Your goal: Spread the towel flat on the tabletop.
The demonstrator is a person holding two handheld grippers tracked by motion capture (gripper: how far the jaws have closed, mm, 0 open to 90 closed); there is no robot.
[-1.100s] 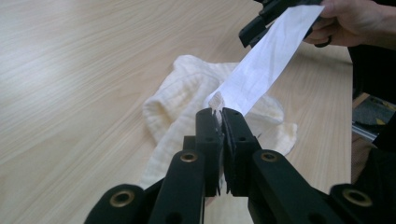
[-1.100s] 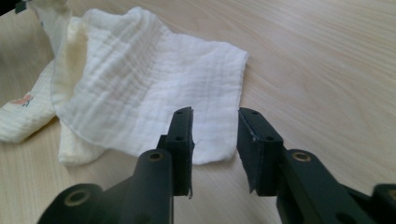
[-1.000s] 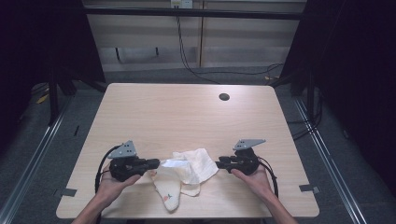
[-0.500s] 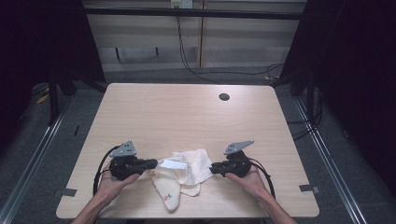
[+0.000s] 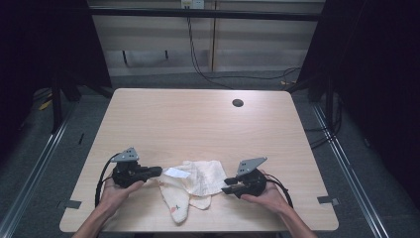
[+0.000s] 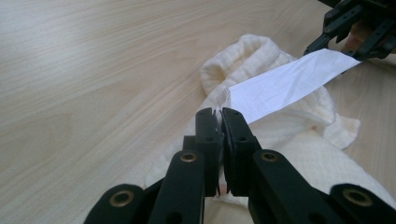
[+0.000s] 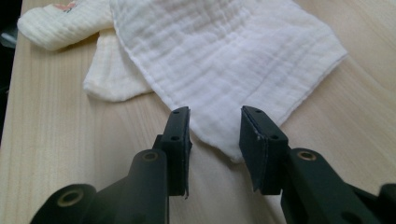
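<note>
A crumpled cream muslin cloth [image 5: 198,181] lies near the front edge of the wooden table [image 5: 198,124]. My left gripper [image 5: 159,171] is shut on the cloth's left edge, where a white label [image 5: 177,172] is sewn. In the left gripper view the jaws [image 6: 221,114] pinch the cloth [image 6: 261,51] beside the label [image 6: 289,81]. My right gripper [image 5: 226,189] is at the cloth's right corner. Its jaws [image 7: 215,119] have just been opening and stand apart, with the corner of the cloth [image 7: 224,56] lying flat on the table between them, untouched.
A small round dark hole [image 5: 237,103] sits in the tabletop at the far right. Bare wood stretches behind the cloth. The table's front edge is close under both hands. The right gripper's fingers [image 6: 343,16] show beyond the label in the left gripper view.
The right gripper's jaws opened and let the cloth's right corner drop onto the table. The left gripper sank slightly, still shut on the cloth.
</note>
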